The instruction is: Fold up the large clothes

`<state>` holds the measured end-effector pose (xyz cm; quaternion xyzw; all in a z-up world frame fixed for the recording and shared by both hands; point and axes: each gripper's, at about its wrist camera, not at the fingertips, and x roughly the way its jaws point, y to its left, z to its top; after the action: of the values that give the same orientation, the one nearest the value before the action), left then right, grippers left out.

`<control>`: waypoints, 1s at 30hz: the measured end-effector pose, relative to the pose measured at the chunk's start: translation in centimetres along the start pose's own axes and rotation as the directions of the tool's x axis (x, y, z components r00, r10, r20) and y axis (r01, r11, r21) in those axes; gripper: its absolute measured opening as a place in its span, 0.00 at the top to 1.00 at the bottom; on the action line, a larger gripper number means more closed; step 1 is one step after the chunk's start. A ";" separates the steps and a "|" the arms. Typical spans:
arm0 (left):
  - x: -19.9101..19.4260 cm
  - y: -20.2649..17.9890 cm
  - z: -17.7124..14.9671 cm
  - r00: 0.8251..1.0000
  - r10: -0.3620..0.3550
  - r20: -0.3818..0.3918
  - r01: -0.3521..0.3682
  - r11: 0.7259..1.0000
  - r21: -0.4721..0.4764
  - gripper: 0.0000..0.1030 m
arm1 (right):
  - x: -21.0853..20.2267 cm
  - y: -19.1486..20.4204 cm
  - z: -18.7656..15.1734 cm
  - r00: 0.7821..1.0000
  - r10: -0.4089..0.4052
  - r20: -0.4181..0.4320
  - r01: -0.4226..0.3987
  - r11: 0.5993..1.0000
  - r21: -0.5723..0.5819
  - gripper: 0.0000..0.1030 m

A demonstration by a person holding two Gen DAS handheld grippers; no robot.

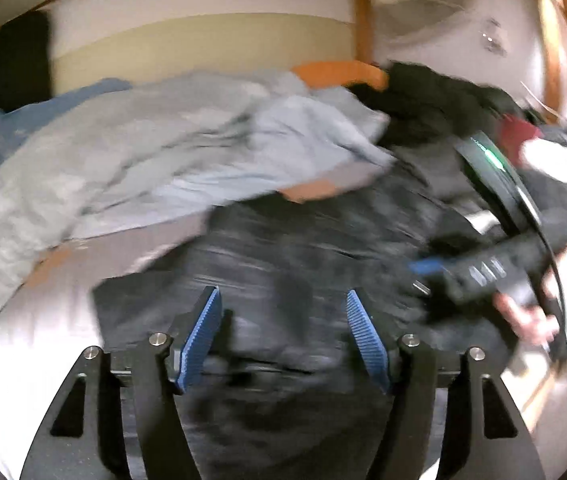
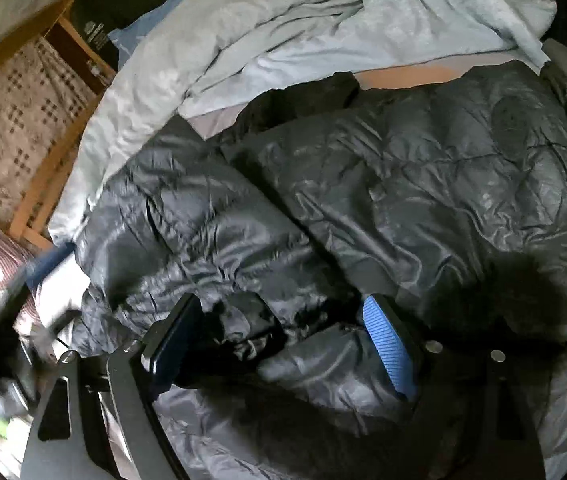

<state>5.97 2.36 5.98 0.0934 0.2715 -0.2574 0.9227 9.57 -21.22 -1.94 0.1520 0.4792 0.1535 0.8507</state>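
a dark grey quilted puffer jacket with a shiny shell (image 2: 423,184) lies spread across the bed (image 1: 35,320), close below both cameras, with one sleeve bent over toward the left of the right wrist view. a crumpled pale blue-grey duvet (image 1: 143,152) lies on the bed beyond the jacket, touching its far edge. the left gripper (image 1: 283,320) hangs over the jacket, its blue ribbed fingers (image 1: 203,328) spread apart with only blurred jacket fabric visible beneath the gap; nothing is pinched between them. the right gripper (image 2: 283,336) is low over the jacket near its near edge, fingers (image 2: 387,344) spread wide, with a rumpled fold of the jacket lying in the gap; whether the pads touch that fold cannot be told. in the left wrist view the right gripper shows at the right edge, held by a person's hand (image 1: 531,316). a heap of dark clothes (image 1: 435,96) sits past the jacket at the upper right. a wooden bed frame (image 2: 43,188) borders the duvet on the left of the right wrist view.
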 end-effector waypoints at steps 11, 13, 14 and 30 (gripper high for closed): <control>0.5 9.3 -0.1 0.982 0.174 -0.074 -0.187 0.950 -0.252 0.34 | -3.1 1.2 0.1 0.937 -0.277 0.213 0.313 0.936 -0.160 0.93; 1.1 8.9 -0.1 0.979 0.183 -0.089 -0.199 0.953 -0.227 0.34 | -4.5 0.8 0.9 0.875 -0.374 0.307 0.438 0.882 -0.174 0.93; 1.4 8.8 -0.3 0.979 0.179 -0.101 -0.197 0.955 -0.219 0.34 | -5.3 0.3 1.4 0.844 -0.412 0.344 0.486 0.858 -0.165 0.93; 10.1 7.7 -3.7 0.885 0.190 -0.425 -0.262 0.958 -0.118 0.33 | -8.3 -5.4 3.5 0.709 -0.627 0.323 0.677 0.733 -0.063 0.54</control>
<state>15.62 5.74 -2.42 0.0963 0.4668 -0.0980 0.8737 9.14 -29.92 3.98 -0.0836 0.3611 -0.1393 0.9183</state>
